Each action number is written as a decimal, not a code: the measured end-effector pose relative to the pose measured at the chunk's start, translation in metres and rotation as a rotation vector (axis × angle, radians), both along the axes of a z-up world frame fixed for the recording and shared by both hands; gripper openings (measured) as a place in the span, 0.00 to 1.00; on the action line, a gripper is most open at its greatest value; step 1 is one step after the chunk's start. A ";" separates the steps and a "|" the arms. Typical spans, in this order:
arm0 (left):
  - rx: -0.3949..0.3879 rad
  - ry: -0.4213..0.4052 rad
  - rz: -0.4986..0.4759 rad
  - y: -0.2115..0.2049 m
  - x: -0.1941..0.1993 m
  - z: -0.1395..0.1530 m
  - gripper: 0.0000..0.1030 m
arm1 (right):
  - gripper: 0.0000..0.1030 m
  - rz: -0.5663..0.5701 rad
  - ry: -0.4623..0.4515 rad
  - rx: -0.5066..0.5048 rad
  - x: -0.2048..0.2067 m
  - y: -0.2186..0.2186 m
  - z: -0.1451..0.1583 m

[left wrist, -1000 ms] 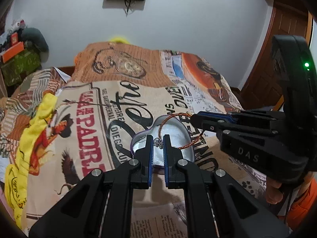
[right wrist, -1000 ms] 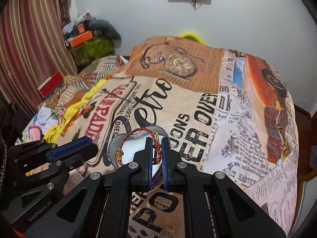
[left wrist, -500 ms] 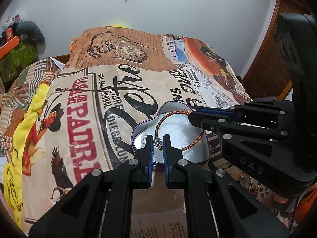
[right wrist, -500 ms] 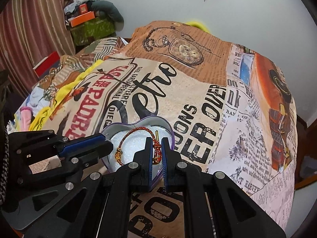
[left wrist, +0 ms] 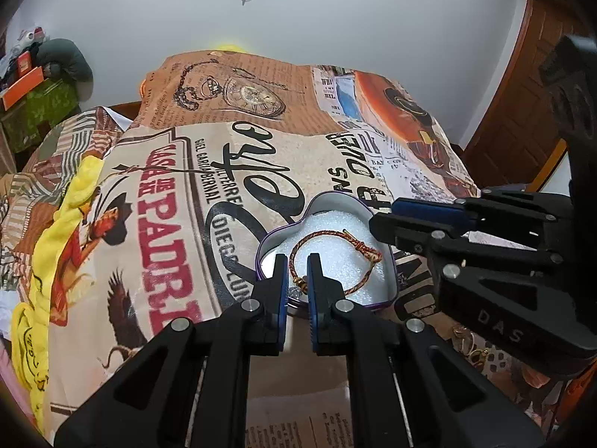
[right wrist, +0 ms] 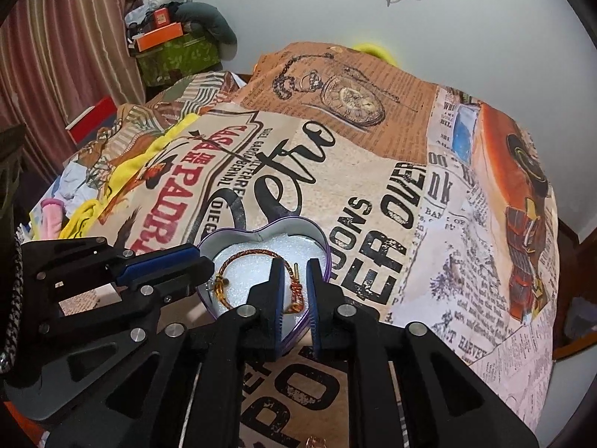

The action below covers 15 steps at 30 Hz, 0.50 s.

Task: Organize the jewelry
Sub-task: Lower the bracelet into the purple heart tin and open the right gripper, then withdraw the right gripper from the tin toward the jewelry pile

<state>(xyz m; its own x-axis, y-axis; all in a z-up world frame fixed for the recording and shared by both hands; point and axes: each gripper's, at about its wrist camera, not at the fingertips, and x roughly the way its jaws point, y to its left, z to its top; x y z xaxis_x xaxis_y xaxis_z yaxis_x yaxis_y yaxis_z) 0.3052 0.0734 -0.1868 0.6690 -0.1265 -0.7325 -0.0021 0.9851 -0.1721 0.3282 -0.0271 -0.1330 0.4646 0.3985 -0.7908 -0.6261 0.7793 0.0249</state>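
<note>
A red and gold braided bracelet point(left wrist: 328, 250) lies inside a heart-shaped purple tin point(left wrist: 313, 201) lined with white foam, on the printed bedspread. It also shows in the right wrist view point(right wrist: 238, 257), in the tin point(right wrist: 321, 239). My left gripper point(left wrist: 297, 265) hovers over the tin's near edge, jaws slightly parted around the bracelet's bead end without pinching it. My right gripper point(right wrist: 292, 270) is slightly parted around the bracelet's knotted clasp end. Each gripper shows from the side in the other's view, right point(left wrist: 421, 220) and left point(right wrist: 168, 265).
The bedspread point(left wrist: 179, 246) covers the bed. Small gold jewelry pieces point(left wrist: 466, 339) lie on it near the right gripper. A yellow cloth point(left wrist: 56, 239) lies at the left. Boxes and clutter point(right wrist: 168, 41) stand in the far left corner. A wooden door point(left wrist: 522, 86) is on the right.
Both grippers lowered the bracelet into the tin and their jaws opened slightly. The bracelet now rests on the foam instead of hanging stretched between the fingers.
</note>
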 end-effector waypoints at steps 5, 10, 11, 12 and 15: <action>0.002 -0.020 0.001 -0.002 -0.009 0.013 0.08 | 0.29 -0.012 -0.049 0.002 -0.011 -0.005 0.012; 0.010 -0.041 -0.001 -0.005 -0.020 0.027 0.09 | 0.29 -0.020 -0.074 0.014 -0.022 -0.012 0.024; 0.013 -0.045 -0.002 -0.005 -0.023 0.031 0.09 | 0.29 -0.022 -0.080 0.017 -0.025 -0.014 0.027; 0.015 -0.048 -0.002 -0.006 -0.025 0.033 0.09 | 0.29 -0.024 -0.086 0.017 -0.028 -0.015 0.029; 0.026 -0.056 -0.006 -0.009 -0.034 0.040 0.09 | 0.29 -0.034 -0.101 0.022 -0.037 -0.022 0.036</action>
